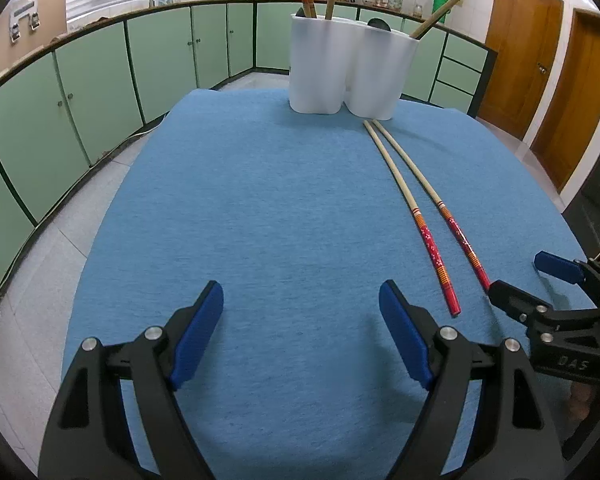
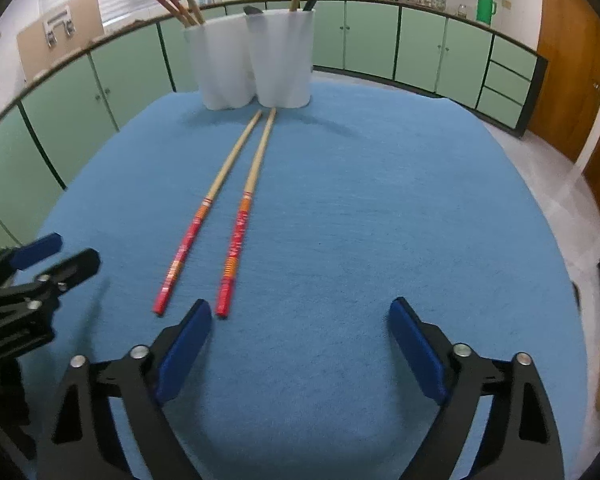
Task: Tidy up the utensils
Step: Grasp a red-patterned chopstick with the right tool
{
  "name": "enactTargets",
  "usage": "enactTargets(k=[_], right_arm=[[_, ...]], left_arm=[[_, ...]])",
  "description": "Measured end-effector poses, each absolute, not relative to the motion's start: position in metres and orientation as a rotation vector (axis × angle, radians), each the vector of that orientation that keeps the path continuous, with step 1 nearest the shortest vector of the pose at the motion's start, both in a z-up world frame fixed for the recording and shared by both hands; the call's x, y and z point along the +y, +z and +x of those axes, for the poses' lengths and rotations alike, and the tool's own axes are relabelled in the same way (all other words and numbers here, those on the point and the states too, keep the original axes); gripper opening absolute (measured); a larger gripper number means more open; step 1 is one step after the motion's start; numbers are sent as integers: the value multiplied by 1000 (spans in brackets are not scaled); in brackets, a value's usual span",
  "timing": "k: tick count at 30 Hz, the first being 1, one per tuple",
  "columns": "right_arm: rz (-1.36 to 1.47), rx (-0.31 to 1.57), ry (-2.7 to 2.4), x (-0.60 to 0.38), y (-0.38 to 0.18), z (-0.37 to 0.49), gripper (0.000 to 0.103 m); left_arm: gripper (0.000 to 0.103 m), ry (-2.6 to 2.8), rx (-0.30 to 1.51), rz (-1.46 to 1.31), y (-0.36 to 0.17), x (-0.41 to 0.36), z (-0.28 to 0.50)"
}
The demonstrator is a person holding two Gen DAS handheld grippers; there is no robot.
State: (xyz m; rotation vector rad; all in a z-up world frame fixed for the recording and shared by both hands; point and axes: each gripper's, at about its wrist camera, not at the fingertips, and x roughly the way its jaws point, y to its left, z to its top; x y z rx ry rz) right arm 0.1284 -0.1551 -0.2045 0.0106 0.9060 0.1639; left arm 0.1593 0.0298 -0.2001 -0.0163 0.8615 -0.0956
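Left black two-finger gripper with blue pads spread wide, empty, low over the blue cloth-covered table near its front edge. Right gripper likewise spread and empty. Two bamboo chopsticks with red patterned handles lie side by side on the cloth, long axes running front to back, red ends toward the grippers, pale tips almost at the white lobed plastic utensil holder by the far edge. Right gripper looks nearer: closest red end lies just beside its left finger.

Blue-clothed table carries a white holder and two chopsticks
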Motion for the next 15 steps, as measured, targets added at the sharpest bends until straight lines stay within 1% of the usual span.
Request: enactTargets(k=[3,4,7,8,10,11,13,15], right_arm=[[24,901,194,-148,-205,126,70],[12,892,200,-143,-205,124,62],[-13,885,221,-134,-205,123,48],[-20,883,227,-130,-205,123,45],[-38,881,235,-126,-205,122,34],[-47,880,239,-124,-204,121,31],[-51,882,258,-123,-204,121,8],[-51,884,268,-123,-204,120,7]], left_arm=[[78,-88,861,-20,-200,32,159],[78,-86,861,-20,-200,34,159],[78,-80,859,-19,-199,36,158],[78,-78,859,-20,-199,37,158],[78,-75,860,-22,-200,38,158],[78,-76,860,-22,-200,37,158],[78,-80,862,-19,-200,35,158],[78,-87,864,-18,-200,31,157]])
